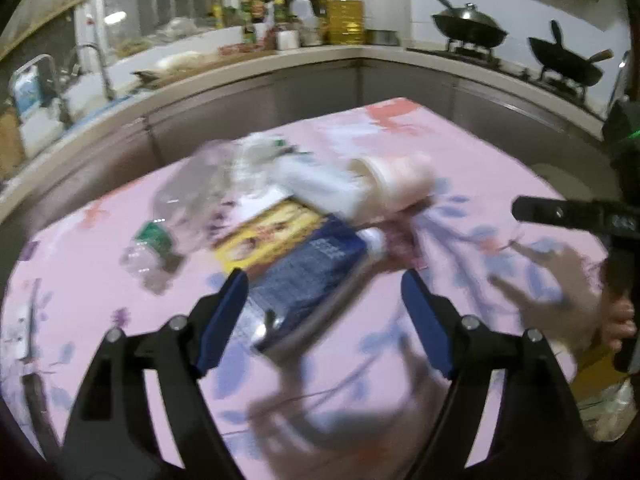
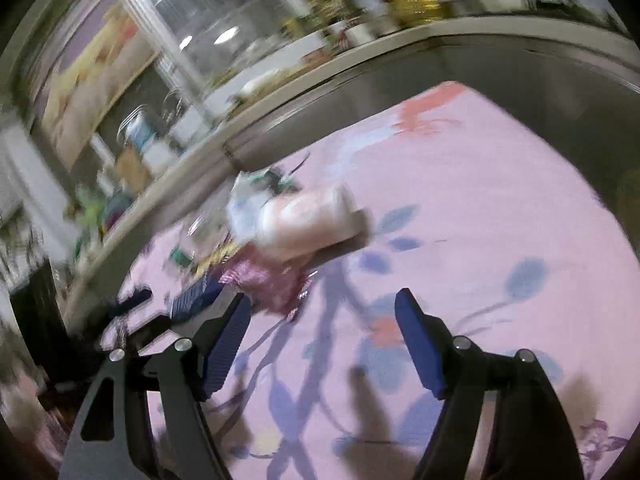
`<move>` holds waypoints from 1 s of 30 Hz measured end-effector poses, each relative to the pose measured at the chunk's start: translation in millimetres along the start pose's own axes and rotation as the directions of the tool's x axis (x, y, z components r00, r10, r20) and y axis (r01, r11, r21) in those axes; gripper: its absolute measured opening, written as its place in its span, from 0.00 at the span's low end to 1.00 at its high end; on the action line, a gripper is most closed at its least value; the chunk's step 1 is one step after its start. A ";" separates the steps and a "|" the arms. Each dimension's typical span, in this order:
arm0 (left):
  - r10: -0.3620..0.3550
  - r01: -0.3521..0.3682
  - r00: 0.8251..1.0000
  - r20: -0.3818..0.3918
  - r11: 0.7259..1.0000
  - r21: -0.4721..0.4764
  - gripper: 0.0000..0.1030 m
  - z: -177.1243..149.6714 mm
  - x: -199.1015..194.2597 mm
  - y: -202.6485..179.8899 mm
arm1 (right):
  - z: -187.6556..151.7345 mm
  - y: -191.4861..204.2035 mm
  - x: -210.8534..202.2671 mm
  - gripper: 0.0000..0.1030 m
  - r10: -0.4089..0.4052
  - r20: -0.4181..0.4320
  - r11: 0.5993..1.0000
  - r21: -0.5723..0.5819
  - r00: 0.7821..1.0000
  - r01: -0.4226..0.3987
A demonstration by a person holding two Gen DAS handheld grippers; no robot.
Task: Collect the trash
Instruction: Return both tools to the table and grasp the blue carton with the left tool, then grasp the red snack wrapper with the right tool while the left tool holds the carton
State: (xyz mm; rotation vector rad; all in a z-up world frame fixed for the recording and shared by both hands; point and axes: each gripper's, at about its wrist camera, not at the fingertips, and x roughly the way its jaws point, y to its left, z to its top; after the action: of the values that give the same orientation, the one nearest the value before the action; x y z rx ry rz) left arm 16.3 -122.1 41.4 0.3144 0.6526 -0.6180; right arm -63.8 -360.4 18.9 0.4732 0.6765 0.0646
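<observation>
On the pink cloth (image 1: 460,152) blurred trash (image 1: 288,216) lies heaped; left claw (image 1: 324,286) and right claw (image 2: 322,312) both gape, empty.

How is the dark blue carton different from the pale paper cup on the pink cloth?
The dark blue carton is boxy with flat printed sides; the paper cup is round and pale, cream to pink. The carton lies nearest the left gripper, partly between its open jaws; the cup lies further back in the pile. The carton overlaps a yellow packet; the cup leans by a white bottle. Both lie on their sides on the pink cloth.
</observation>
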 end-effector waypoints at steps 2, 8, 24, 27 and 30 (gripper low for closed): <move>0.038 -0.038 0.999 0.005 0.999 0.019 0.74 -4.7 -0.3 7.7 | -3.4 18.3 10.7 0.69 -0.015 -0.021 0.997 -0.071 1.000 0.014; 0.092 -0.093 0.996 0.016 0.988 0.119 0.80 -9.0 19.9 8.4 | -11.3 58.6 46.2 0.68 -0.111 -0.057 0.959 -0.268 0.992 0.092; 0.038 -0.030 0.998 -0.055 0.990 0.134 0.59 -5.4 61.3 6.8 | -1.3 67.0 113.1 0.14 -0.246 -0.088 0.884 -0.428 0.965 0.187; 0.029 -0.022 0.998 -0.057 0.992 0.121 0.52 -7.6 54.1 7.7 | -0.5 58.3 107.1 0.04 -0.198 -0.103 0.919 -0.364 0.975 0.148; 0.012 -0.006 0.998 -0.058 0.995 0.102 0.48 -13.1 44.8 8.9 | -3.7 54.6 92.2 0.02 -0.155 -0.091 0.942 -0.314 0.984 0.120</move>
State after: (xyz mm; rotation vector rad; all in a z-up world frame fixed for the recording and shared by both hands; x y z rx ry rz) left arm 43.8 -128.7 3.2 0.4313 0.6769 -0.6368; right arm 11.1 -291.0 -13.6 0.1217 0.7950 0.0638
